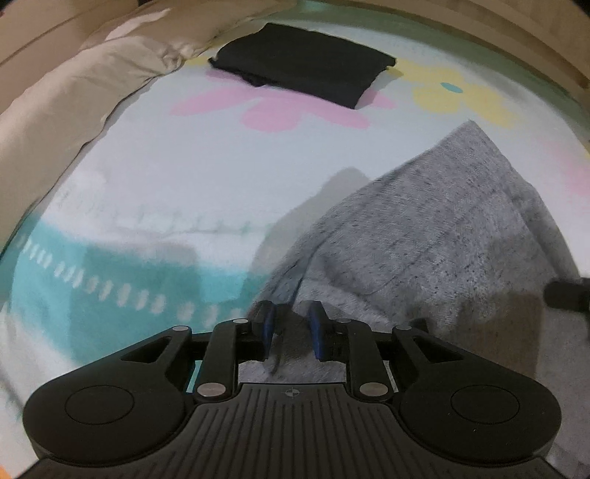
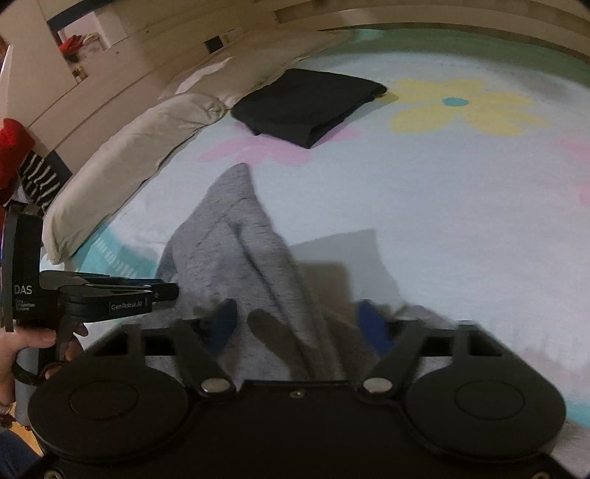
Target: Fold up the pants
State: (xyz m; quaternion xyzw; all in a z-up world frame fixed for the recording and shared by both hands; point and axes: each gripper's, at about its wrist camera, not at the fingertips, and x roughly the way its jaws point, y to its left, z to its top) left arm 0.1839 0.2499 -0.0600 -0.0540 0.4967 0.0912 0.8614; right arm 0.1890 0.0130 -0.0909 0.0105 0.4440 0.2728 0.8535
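Observation:
Grey pants (image 1: 442,221) lie bunched on the flowered bed sheet (image 1: 184,165) and rise toward both grippers. My left gripper (image 1: 293,328) has its blue pads close together with a fold of the grey fabric between them. In the right wrist view the grey pants (image 2: 243,250) run up between the pads of my right gripper (image 2: 298,328), whose jaws stand wide apart and blurred. The left gripper (image 2: 162,291) shows there at the left, held by a hand, its tip at the pants' edge.
A folded black garment (image 1: 306,62) lies at the far side of the bed; it also shows in the right wrist view (image 2: 306,103). A beige pillow (image 1: 73,99) runs along the left edge. A wooden bed frame (image 2: 442,14) borders the far side.

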